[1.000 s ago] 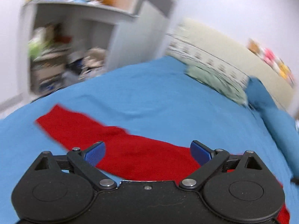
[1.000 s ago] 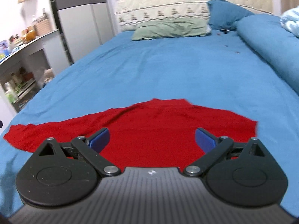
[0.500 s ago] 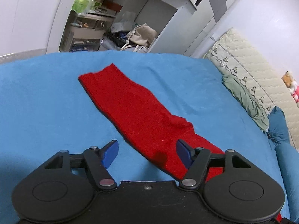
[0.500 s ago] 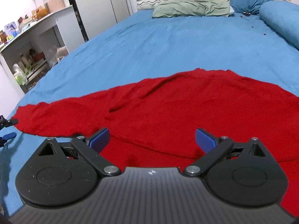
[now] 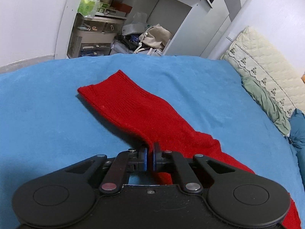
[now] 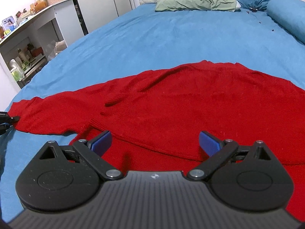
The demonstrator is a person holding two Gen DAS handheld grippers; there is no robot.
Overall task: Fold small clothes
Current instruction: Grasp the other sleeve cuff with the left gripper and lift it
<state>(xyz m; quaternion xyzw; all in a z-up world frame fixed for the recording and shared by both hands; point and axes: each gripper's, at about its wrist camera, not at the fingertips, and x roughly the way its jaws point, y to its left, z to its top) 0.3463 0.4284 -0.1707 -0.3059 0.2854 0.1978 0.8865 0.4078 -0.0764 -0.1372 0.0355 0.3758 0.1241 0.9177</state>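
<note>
Clearly the red sweater [image 6: 190, 103] is a soft, limp knit, light enough that a pinch at one edge will lift it, and loose enough to sag and drag wherever it is not held. It lies spread flat on the blue bedsheet [image 6: 152, 38], body in the near middle of the bed and one sleeve [image 5: 129, 106] stretched out to the left, its ribbed cuff at the far end in the left wrist view.

The left gripper [image 5: 149, 157] has its blue pads brought together on the near edge of that sleeve, a small ridge of red knit pinched up between them, so it appears to have a hold of the fabric. The right gripper [image 6: 155, 143] hovers low over the near part of the sweater body with its fingers [image 6: 101, 141] spread wide and nothing between them.

Knit of this kind grips well on rubbery pads, so slipping is a small worry; the greater one is catching only the top layer, or the bedsheet with it. A fair place for the right side would be the near hem or a side seam, where the cloth is doubled and firmer. Lifted from one point only, the sleeve would likely twist or bunch, so a slow pull across the body should keep the fold neat.
</note>
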